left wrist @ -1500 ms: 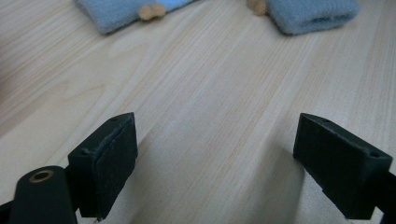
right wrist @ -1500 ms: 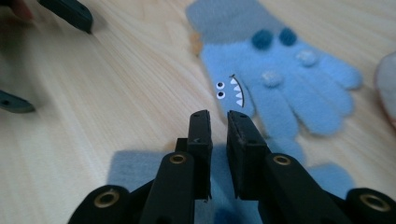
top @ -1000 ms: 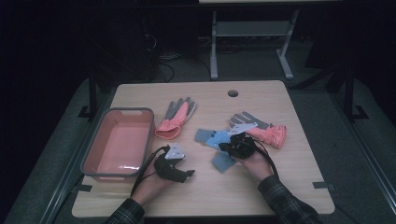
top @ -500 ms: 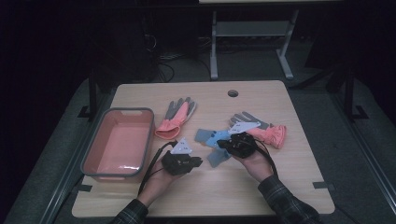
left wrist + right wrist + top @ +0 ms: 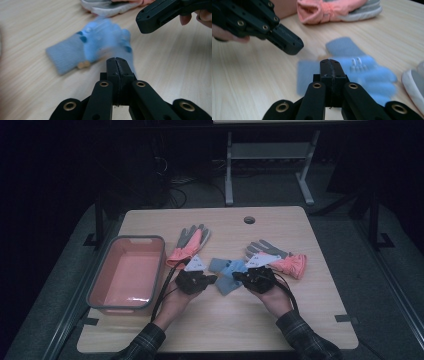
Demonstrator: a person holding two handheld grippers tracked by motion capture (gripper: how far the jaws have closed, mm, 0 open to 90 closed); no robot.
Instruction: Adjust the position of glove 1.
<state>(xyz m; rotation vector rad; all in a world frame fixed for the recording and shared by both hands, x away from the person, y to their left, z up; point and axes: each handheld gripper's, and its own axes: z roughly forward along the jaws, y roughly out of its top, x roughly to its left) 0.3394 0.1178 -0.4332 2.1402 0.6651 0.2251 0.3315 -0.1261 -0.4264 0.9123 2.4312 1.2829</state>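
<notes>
- The pink bin (image 5: 127, 272) sits at the left edge of your table (image 5: 310, 320), and its floor shows bare in the high view.
- The blue gloves (image 5: 227, 272) lie flat on the table between your two tools, overlapping each other, just ahead of both tips.
- Your left tool (image 5: 212, 279) has its jaws pressed together with nothing between them; in the left gripper view the tips sit right at the near edge of a blue glove (image 5: 95, 47).
- Your right tool (image 5: 239, 276) is likewise closed on nothing; its own view shows the shut tips over the blue gloves (image 5: 362, 72), with the left tool (image 5: 292, 47) close on the far side.
- A pink-and-grey glove (image 5: 189, 245) lies just right of the bin, a white tag at its cuff, touching your left tool's body.
- A second pink-and-grey glove (image 5: 280, 260) lies right of centre, partly behind your right hand (image 5: 267, 292).
- The near part of the table in front of your forearms is bare wood, as is the right side past the second glove. A cable hole (image 5: 249, 219) sits near the far edge.
- In both gripper views the blue gloves are blurred, so you cannot tell whether the tips touch the fabric.
</notes>
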